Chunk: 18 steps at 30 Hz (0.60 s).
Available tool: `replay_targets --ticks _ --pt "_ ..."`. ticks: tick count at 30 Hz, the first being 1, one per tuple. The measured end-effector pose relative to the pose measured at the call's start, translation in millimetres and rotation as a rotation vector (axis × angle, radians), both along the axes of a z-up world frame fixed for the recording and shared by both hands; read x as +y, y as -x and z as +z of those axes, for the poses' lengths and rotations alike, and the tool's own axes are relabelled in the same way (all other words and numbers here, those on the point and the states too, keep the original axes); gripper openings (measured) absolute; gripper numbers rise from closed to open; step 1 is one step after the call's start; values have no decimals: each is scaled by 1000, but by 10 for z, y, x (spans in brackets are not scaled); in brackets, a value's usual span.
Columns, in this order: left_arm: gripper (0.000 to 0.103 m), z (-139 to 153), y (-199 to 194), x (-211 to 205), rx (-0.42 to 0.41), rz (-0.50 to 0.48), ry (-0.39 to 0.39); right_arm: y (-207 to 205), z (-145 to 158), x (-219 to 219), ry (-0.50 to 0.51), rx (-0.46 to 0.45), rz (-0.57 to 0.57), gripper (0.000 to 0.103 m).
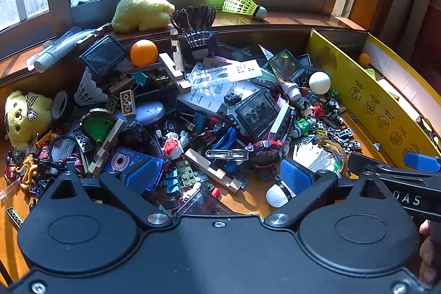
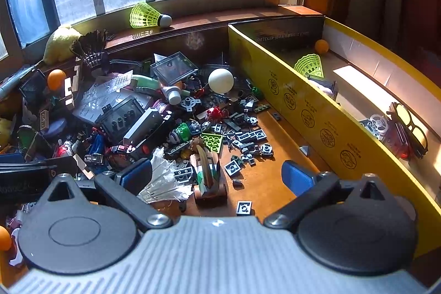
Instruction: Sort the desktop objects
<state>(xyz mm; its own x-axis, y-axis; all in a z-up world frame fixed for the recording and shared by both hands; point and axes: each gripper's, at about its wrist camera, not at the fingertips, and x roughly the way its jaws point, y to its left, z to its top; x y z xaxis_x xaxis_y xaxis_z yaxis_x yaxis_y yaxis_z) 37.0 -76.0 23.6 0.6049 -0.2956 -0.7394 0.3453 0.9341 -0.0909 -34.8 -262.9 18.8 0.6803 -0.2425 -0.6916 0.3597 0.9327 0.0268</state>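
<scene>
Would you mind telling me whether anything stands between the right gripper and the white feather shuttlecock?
Nothing visible does. The white feather shuttlecock lies just inside the open right gripper, with its feathers next to one blue finger pad. A small brown toy car sits beside it, not in front.

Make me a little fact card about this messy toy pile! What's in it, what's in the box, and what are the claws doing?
place: wooden desk by a window
pile: bricks, white ball, orange ball, yellow teddy
windowsill: green shuttlecock
yellow box: orange ball, green shuttlecock, glasses
left claw: open, holding nothing
right claw: open, above a small toy car
white shuttlecock: lying beside the left claw
</scene>
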Motion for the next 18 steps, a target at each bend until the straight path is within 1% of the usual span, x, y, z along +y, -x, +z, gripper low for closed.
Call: replay_targets --ticks 18 --pt "99 6 9 -16 -3 -12 -3 6 2 11 3 -2 -5 103"
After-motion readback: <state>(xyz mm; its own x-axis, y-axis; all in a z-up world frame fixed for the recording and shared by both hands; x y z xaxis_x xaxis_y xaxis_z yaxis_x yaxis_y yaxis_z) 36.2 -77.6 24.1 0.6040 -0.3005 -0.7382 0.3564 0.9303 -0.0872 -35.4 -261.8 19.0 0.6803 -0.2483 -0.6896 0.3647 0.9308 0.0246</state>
